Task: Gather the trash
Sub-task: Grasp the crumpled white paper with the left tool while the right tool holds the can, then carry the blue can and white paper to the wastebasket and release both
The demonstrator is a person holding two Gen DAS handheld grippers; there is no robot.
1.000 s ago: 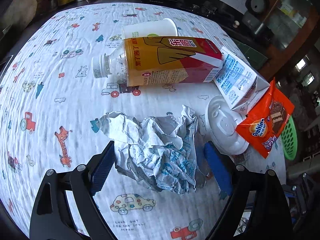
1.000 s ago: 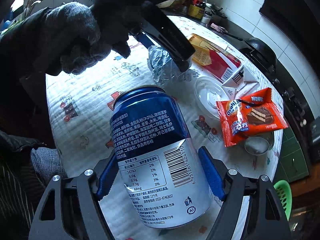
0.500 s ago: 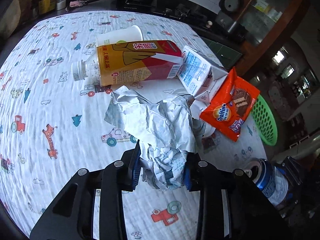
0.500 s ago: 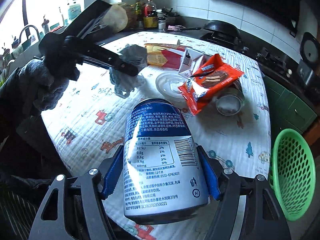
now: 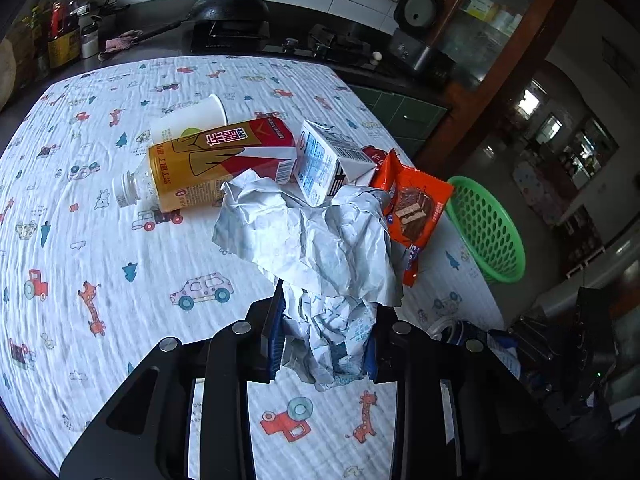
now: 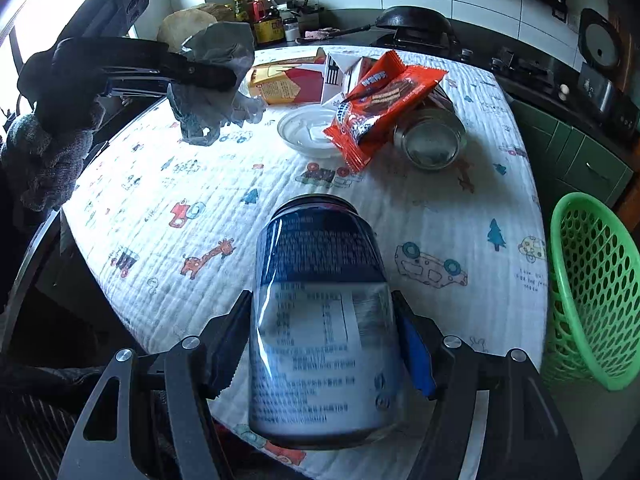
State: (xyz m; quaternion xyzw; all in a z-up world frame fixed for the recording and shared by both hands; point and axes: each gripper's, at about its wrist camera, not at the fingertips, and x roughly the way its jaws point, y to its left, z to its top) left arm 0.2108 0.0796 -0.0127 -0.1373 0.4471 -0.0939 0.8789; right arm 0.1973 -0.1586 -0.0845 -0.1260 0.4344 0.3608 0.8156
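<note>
Left wrist view is showing the left tool (image 5: 324, 336) pinching a crumpled paper wrapper (image 5: 320, 248) between its blue pads, the paper billowing out above the printed cloth on the worktop (image 5: 100, 240). Right wrist view is showing the right tool (image 6: 320, 344) clamping a blue drink can (image 6: 320, 320) by its sides, the can hanging over the near edge of the worktop.

Toward the far edge a bottle with an orange and red label (image 5: 216, 172) is lying on its side, its open neck pointing left, with a white paper cup (image 5: 188, 122) lying just behind it. A white and blue carton (image 5: 324, 164) is touching the bottle's base end. An orange snack packet (image 5: 416, 208) is leaning beside the carton; in the right wrist view it is partly covering a white plastic lid (image 6: 304, 132) and sitting against a silver can (image 6: 432, 144) lying on its side. A green perforated basket (image 6: 592, 288) is sitting off the right edge of the worktop, lower than the cloth. A black pan (image 5: 228, 12) is sitting on the stove beyond the far edge.
</note>
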